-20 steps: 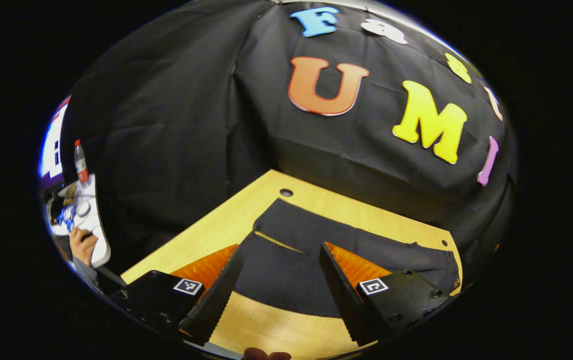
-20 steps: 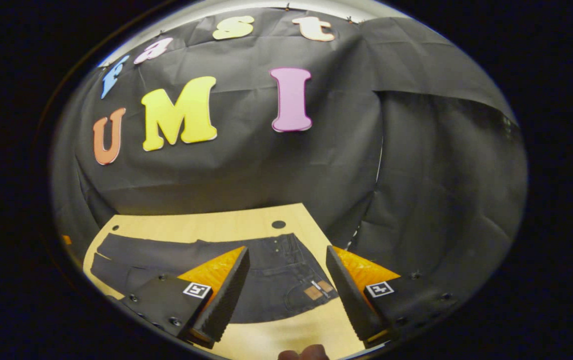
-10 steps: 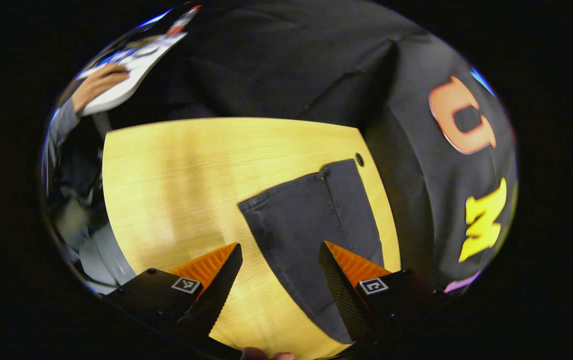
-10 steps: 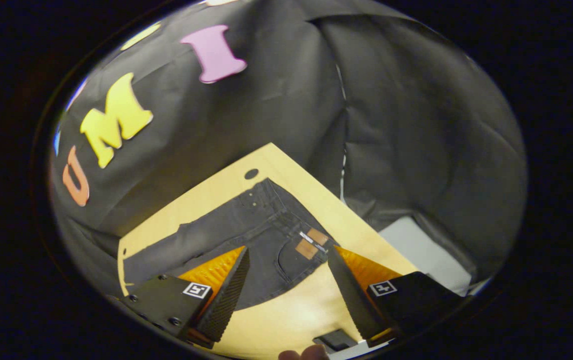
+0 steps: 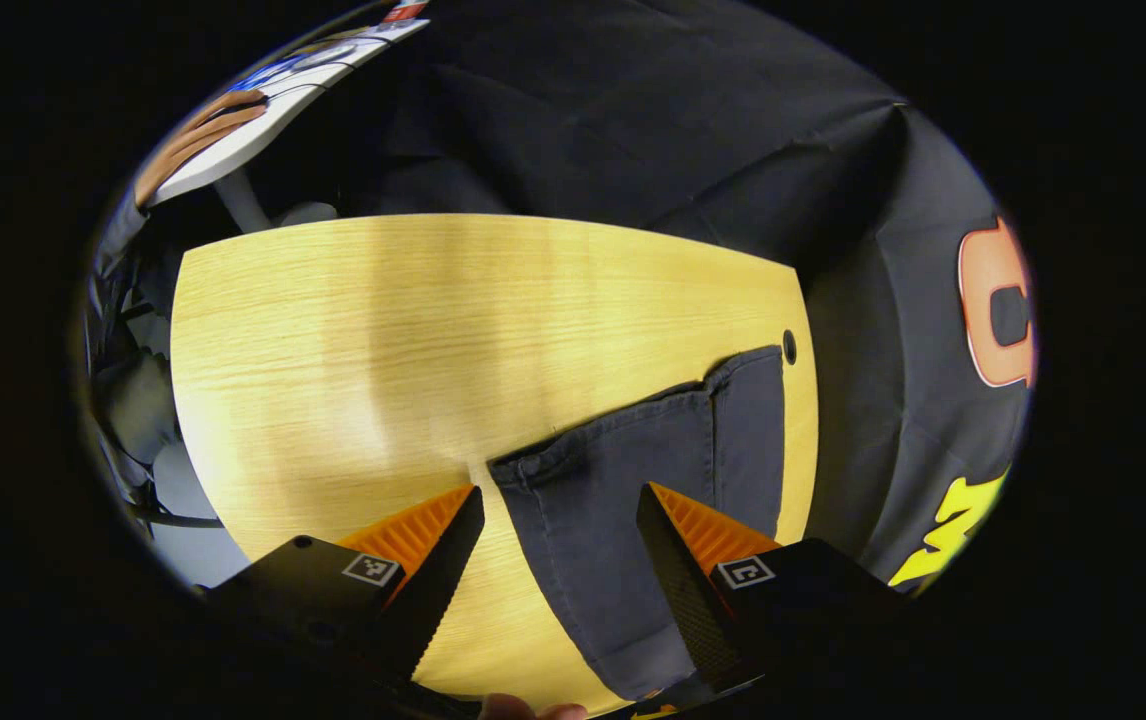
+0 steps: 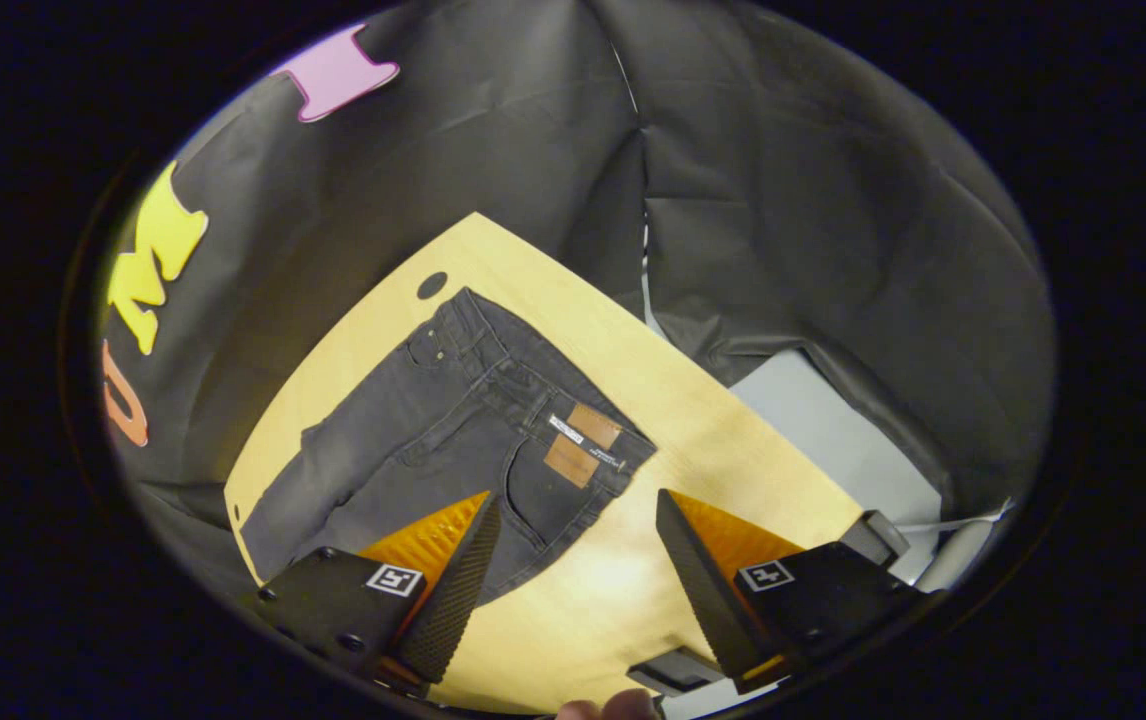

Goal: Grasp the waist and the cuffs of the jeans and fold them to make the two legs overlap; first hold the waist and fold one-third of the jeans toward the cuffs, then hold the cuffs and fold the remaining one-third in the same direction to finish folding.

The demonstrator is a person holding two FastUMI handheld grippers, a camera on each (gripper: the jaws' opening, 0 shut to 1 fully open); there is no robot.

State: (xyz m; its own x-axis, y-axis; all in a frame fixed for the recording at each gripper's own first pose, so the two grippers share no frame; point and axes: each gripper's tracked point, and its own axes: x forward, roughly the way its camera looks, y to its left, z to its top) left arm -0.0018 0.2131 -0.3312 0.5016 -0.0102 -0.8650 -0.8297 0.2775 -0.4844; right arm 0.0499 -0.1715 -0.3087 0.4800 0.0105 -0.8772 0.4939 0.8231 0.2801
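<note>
Since a moment ago both views have swung downward, bringing more of the pale wooden table [image 5: 353, 330] into sight. Dark grey denim jeans [image 6: 453, 420] lie flat on it. My left hand-held gripper [image 5: 558, 560] hovers open above the cuffs [image 5: 633, 440], one leg running between its fingers. My right hand-held gripper [image 6: 573, 570] hangs open just short of the waist [image 6: 573, 440], not touching.
</note>
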